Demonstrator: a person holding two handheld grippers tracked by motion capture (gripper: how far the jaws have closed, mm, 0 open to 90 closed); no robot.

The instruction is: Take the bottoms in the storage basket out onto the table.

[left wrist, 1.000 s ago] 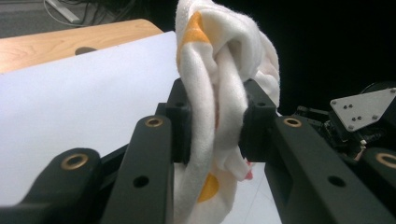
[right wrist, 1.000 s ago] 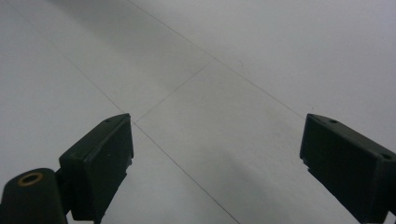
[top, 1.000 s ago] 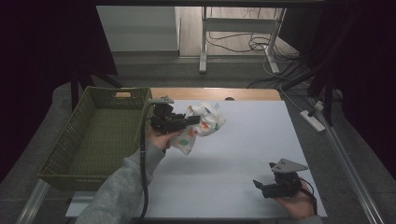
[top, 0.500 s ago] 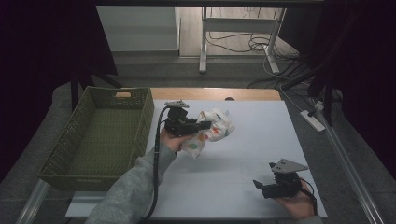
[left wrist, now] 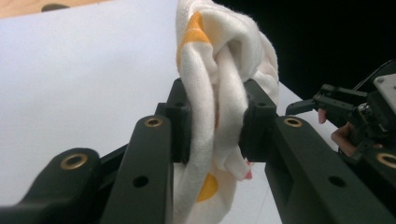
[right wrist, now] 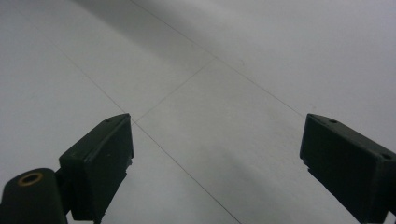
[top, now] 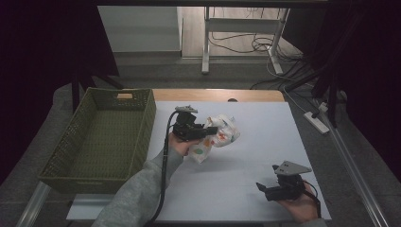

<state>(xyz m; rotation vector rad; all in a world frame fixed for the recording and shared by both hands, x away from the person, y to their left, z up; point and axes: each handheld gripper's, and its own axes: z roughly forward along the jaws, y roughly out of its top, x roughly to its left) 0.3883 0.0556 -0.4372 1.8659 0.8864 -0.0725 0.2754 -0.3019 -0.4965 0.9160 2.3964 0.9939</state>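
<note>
Item: white cloth (top: 218, 137) with orange, red and green printed spots, bunched into a soft bundle.
Location: held above the white table (top: 246, 189), near its middle, just right of the green basket (top: 80, 142) and apart from it.
Long axis: in the high view the bundle runs from upper right down to lower left; its lower end hangs below the person's left hand (top: 182, 145). In the left gripper view (left wrist: 219, 126) the folds run roughly upright between the pads and spill out above and below them.
Left gripper (top: 210, 130): jaws drawn in tight on the cloth, a thick twisted fold pinched between the two black pads; it points toward the right of the table.
Right gripper (top: 262, 188): held low at the near right corner of the table, jaws spread wide with bare table between them (right wrist: 215, 154); nothing held.
Basket: woven green, rectangular, at the table's left edge; a small tan patch shows on its far wall.
Writing, brands: none legible on the cloth, basket or grippers.
Hard to make out: the cloth's full shape and edges, lost in the bunching; the printed motifs, too small to identify; the basket's near corner, dim.
</note>
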